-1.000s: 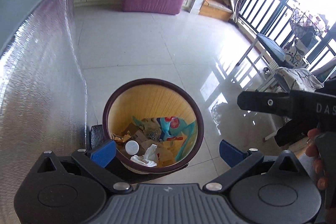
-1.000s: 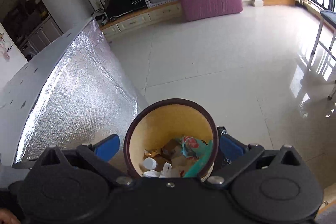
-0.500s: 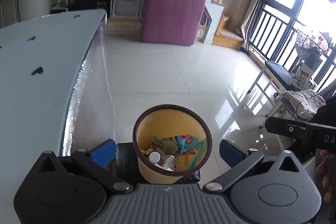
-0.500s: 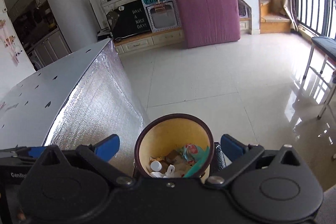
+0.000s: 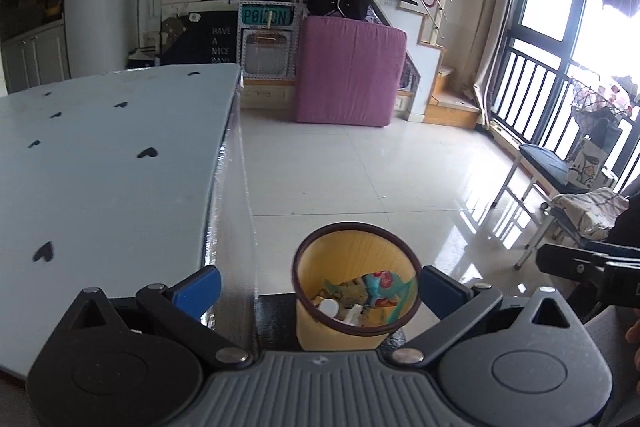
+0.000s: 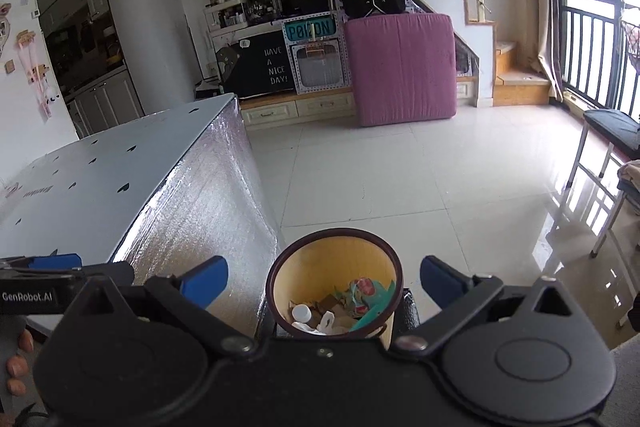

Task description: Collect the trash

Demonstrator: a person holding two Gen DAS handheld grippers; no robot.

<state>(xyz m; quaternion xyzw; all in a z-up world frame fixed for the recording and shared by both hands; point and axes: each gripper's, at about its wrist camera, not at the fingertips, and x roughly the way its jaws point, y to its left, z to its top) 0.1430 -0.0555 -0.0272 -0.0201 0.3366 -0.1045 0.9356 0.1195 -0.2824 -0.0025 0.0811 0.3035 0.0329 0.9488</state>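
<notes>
**Bin dead ahead at twelve o'clock of both grippers, both held wide and empty**

The yellow trash bin (image 5: 356, 283) stands upright on the tiled floor (image 5: 360, 167), mouth up, just beside the foil-wrapped table (image 5: 112, 163), which sits at about ten o'clock. Seen from either wrist, the bin lies low between the blue fingertips, nearer the right gripper (image 6: 324, 277) by my reckoning, though the gap is slight. Inside it lie wrappers, a white cap and crumpled tissue. The left gripper (image 5: 318, 285) has its jaws spread wide, gripping nothing; the right one likewise, touching nothing. No loose trash shows on the tabletop from here.
</notes>
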